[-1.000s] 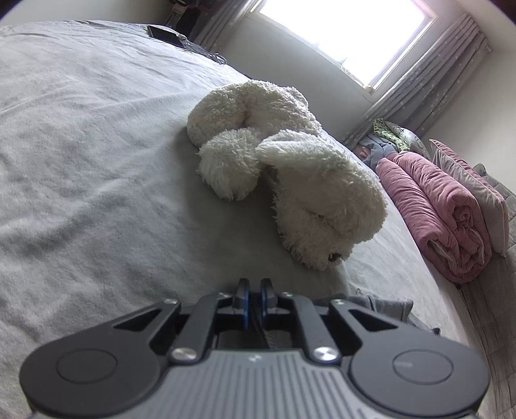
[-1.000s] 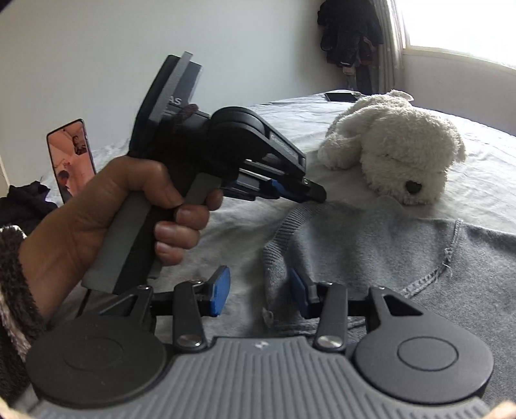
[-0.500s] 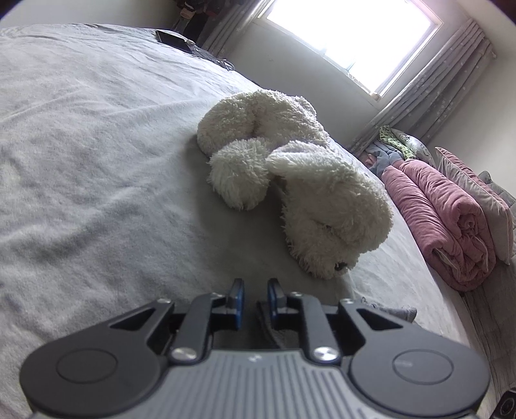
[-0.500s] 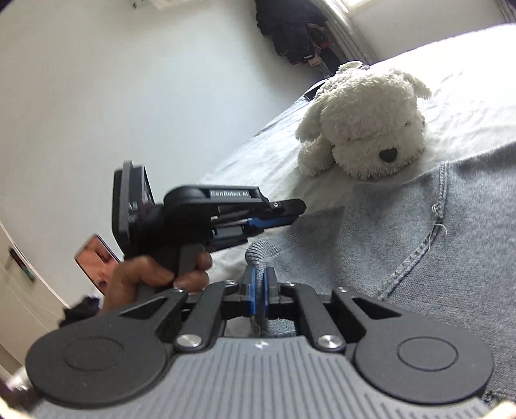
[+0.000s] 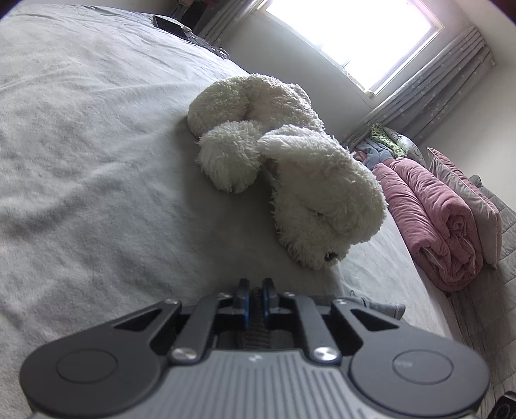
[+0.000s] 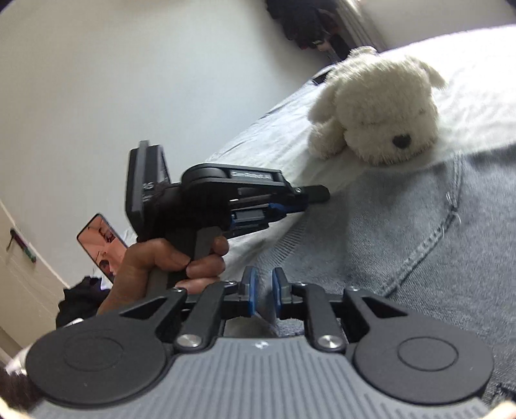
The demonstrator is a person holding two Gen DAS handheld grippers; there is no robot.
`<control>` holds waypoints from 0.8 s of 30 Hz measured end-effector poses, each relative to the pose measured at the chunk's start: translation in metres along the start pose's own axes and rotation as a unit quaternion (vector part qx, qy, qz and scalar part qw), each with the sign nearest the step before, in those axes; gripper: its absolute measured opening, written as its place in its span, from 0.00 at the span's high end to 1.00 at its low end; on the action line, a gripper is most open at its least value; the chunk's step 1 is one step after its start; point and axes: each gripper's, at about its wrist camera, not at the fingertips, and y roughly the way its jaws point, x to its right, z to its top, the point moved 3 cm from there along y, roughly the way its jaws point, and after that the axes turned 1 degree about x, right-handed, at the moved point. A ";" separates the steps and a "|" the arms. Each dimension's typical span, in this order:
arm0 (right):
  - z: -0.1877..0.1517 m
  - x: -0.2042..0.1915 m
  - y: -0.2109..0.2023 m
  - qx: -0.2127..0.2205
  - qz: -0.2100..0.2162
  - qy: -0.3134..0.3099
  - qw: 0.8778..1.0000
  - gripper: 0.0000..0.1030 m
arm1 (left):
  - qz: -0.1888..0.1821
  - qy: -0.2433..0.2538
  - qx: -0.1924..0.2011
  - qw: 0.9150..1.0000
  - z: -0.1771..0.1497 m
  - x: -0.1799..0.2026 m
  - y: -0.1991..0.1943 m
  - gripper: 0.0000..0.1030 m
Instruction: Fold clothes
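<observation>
A grey sweater (image 6: pixel 387 241) lies spread on the bed in front of a white plush dog (image 6: pixel 380 112). My right gripper (image 6: pixel 264 277) sits at the sweater's ribbed edge, its jaws opening slightly with a fold of the cloth still pinched between the blue pads. A hand (image 6: pixel 154 264) holds my left gripper (image 6: pixel 317 195) just left of it, at the same edge. In the left wrist view, my left gripper (image 5: pixel 254 287) is closing tight on a strip of ribbed knit, and more of the sweater (image 5: pixel 380 306) shows to its right.
The plush dog (image 5: pixel 306 180) lies on the grey bed (image 5: pixel 80 161) just beyond the sweater. A rolled pink quilt (image 5: pixel 435 219) and pillows lie off the bed's right side under the window. A phone (image 6: pixel 100 238) stands at left, and dark clothes (image 6: pixel 303 19) hang on the far wall.
My right gripper rolled and closed on the sweater's edge, then eased apart a little. My left gripper opened briefly and shut again on the ribbed edge, staying in place.
</observation>
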 end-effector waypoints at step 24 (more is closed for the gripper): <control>-0.027 -0.035 0.031 -0.026 -0.101 -0.161 0.981 0.93 | 0.063 0.041 0.039 0.996 0.005 0.006 -0.010 0.95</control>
